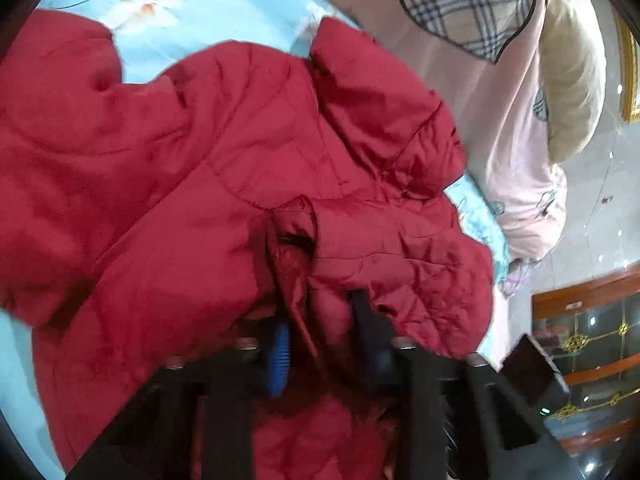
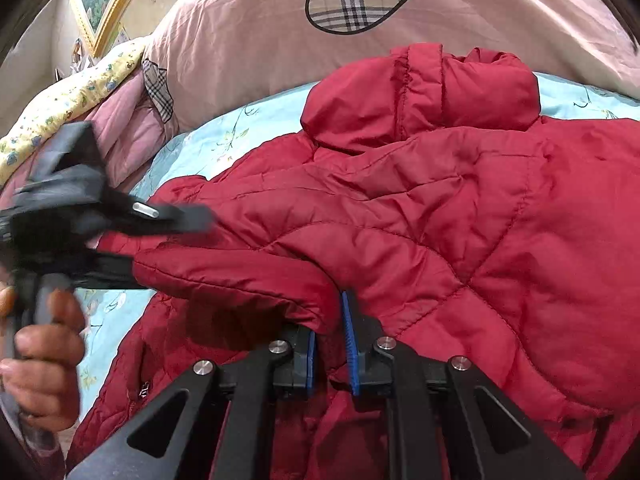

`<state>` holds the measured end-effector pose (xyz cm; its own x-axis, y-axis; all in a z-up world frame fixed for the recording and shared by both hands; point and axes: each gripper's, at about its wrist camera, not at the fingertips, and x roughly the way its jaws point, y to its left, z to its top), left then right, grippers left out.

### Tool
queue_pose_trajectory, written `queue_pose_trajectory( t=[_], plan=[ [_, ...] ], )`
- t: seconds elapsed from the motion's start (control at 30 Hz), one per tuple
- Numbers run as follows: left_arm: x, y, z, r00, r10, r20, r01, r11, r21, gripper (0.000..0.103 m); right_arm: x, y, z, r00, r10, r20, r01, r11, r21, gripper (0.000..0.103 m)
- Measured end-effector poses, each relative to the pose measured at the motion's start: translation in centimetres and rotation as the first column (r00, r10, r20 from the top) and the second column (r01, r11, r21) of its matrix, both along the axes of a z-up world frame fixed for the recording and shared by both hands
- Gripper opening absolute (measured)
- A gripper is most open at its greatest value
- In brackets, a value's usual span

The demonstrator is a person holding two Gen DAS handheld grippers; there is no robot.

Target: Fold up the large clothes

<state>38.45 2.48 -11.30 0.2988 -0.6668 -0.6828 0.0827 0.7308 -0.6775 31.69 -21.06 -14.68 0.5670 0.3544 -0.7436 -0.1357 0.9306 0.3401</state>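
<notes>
Two grippers are on one red quilted jacket (image 2: 420, 208), which lies spread on the bed's pale blue floral sheet (image 2: 208, 140), its hood toward the pink quilt (image 2: 248, 40) with the plaid heart. Our left gripper (image 1: 320, 320) has its jaws drawn in on a fold of the red fabric, a small loop of the jacket standing just above its fingertips. Our right gripper (image 2: 330, 332) is nearly closed, with a thin edge of the jacket pinched between its blue pads (image 2: 349, 336) beneath the bulging sleeve.

We judge the main risk to be slip. The shell looks slick and padded, so a shallow pinch may pull free once we lift, and the fold would collapse unevenly. The left grip seems to hold only a narrow tuck; it could catch a single layer and drag the lining apart from the shell. If both hands pull at different rates, the jacket could twist and bunch at the hood. The left view is blurred, so we cannot tell how deep its bite goes.
</notes>
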Motion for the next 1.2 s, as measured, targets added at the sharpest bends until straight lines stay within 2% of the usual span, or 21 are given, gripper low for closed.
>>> queue_pose_trajectory(
  t=[0.03, 0.13, 0.23, 0.27, 0.3, 0.37, 0.47, 0.53, 0.6, 0.67, 0.73, 0.8, 0.83, 0.87, 0.9, 0.97, 1.0, 1.03, 1.07, 1.13, 1.2],
  plan=[
    [0.1, -0.3, 0.0, 1.000, 0.001, 0.020, -0.001, 1.000, 0.019, 0.020, 0.1, 0.1, -0.1, 1.000, -0.001, -0.001, 0.001, 1.000, -0.003, 0.016],
    [0.0, -0.7, 0.7, 0.997, -0.002, 0.075, -0.004, 0.997, 0.082, 0.016, 0.1, 0.1, 0.0, 1.000, 0.000, -0.012, 0.000, 1.000, 0.003, 0.017],
    [-1.4, -1.6, 2.8, 0.986, -0.024, 0.166, -0.015, 0.974, 0.226, 0.015, -0.8, -0.8, 0.8, 1.000, 0.007, -0.030, -0.006, 0.999, 0.051, 0.022],
    [-1.8, -2.0, 3.5, 0.976, -0.037, 0.213, -0.031, 0.951, 0.307, 0.015, -1.3, -1.3, 1.2, 0.999, 0.007, -0.036, -0.005, 0.997, 0.072, 0.024],
    [-2.1, -2.2, 4.1, 0.970, -0.048, 0.239, -0.039, 0.938, 0.345, 0.015, -1.8, -1.8, 1.7, 0.999, -0.001, -0.035, 0.004, 0.996, 0.085, 0.025],
    [-2.5, -2.5, 4.9, 0.960, -0.065, 0.271, -0.045, 0.923, 0.382, 0.015, -2.8, -3.1, 2.9, 0.999, -0.039, -0.020, 0.041, 0.996, 0.081, 0.030],
    [-3.1, -3.0, 5.5, 0.946, -0.077, 0.314, -0.078, 0.889, 0.452, 0.015, -3.8, -6.1, 4.7, 0.993, -0.118, 0.022, 0.115, 0.988, 0.098, 0.031],
    [-3.9, -3.1, 5.7, 0.940, -0.092, 0.329, -0.088, 0.866, 0.492, 0.016, -3.9, -7.8, 5.7, 0.984, -0.171, 0.056, 0.168, 0.984, 0.068, 0.032],
    [-4.6, -3.9, 5.2, 0.937, -0.106, 0.334, -0.100, 0.833, 0.544, 0.017, -3.2, -9.1, 6.1, 0.975, -0.210, 0.077, 0.211, 0.978, 0.007, 0.040],
    [-5.3, -4.2, 4.6, 0.938, -0.110, 0.329, -0.113, 0.798, 0.591, 0.019, -2.0, -10.0, 5.4, 0.968, -0.248, 0.050, 0.250, 0.967, -0.053, 0.043],
    [-5.9, -4.7, 4.5, 0.933, -0.101, 0.344, -0.145, 0.770, 0.621, 0.026, -0.6, -10.5, 4.0, 0.967, -0.254, 0.005, 0.253, 0.963, -0.089, 0.043],
    [-7.1, -4.3, 5.5, 0.921, -0.067, 0.383, -0.210, 0.743, 0.636, 0.029, 0.7, -10.6, 1.7, 0.963, -0.262, -0.060, 0.251, 0.957, -0.145, 0.041],
    [-7.8, -4.0, 6.4, 0.913, -0.044, 0.406, -0.244, 0.739, 0.628, 0.033, 1.0, -10.5, 0.8, 0.963, -0.256, -0.081, 0.241, 0.957, -0.158, 0.041],
    [-8.6, -3.8, 7.4, 0.902, -0.024, 0.431, -0.268, 0.751, 0.603, 0.033, 1.2, -10.2, -0.2, 0.963, -0.253, -0.089, 0.235, 0.956, -0.176, 0.041],
    [-9.6, -3.7, 8.3, 0.892, -0.020, 0.452, -0.273, 0.774, 0.572, 0.034, 1.2, -10.1, -0.6, 0.964, -0.253, -0.084, 0.234, 0.954, -0.186, 0.041],
    [-11.3, -4.3, 9.7, 0.878, -0.048, 0.476, -0.235, 0.823, 0.517, 0.038, 1.4, -9.5, -1.2, 0.965, -0.251, -0.076, 0.229, 0.948, -0.223, 0.042],
    [-11.7, -5.0, 10.0, 0.878, -0.069, 0.474, -0.211, 0.833, 0.511, 0.046, 1.5, -9.4, -1.2, 0.965, -0.251, -0.072, 0.229, 0.945, -0.233, 0.042],
    [-11.9, -6.2, 9.9, 0.880, -0.093, 0.465, -0.189, 0.830, 0.524, 0.055, 1.6, -9.1, -1.3, 0.965, -0.252, -0.069, 0.229, 0.942, -0.246, 0.042],
    [-12.0, -7.0, 9.5, 0.883, -0.105, 0.458, -0.183, 0.821, 0.541, 0.058, 1.7, -9.1, -1.4, 0.965, -0.253, -0.069, 0.228, 0.940, -0.252, 0.042],
    [-11.5, -8.8, 8.0, 0.893, -0.122, 0.433, -0.187, 0.774, 0.605, 0.058, 1.6, -8.9, -1.5, 0.965, -0.255, -0.068, 0.230, 0.939, -0.258, 0.042],
    [-10.1, -10.1, 5.6, 0.919, -0.120, 0.376, -0.175, 0.730, 0.661, 0.058, 1.6, -9.0, -1.4, 0.964, -0.257, -0.069, 0.233, 0.940, -0.250, 0.042]
  ],
)
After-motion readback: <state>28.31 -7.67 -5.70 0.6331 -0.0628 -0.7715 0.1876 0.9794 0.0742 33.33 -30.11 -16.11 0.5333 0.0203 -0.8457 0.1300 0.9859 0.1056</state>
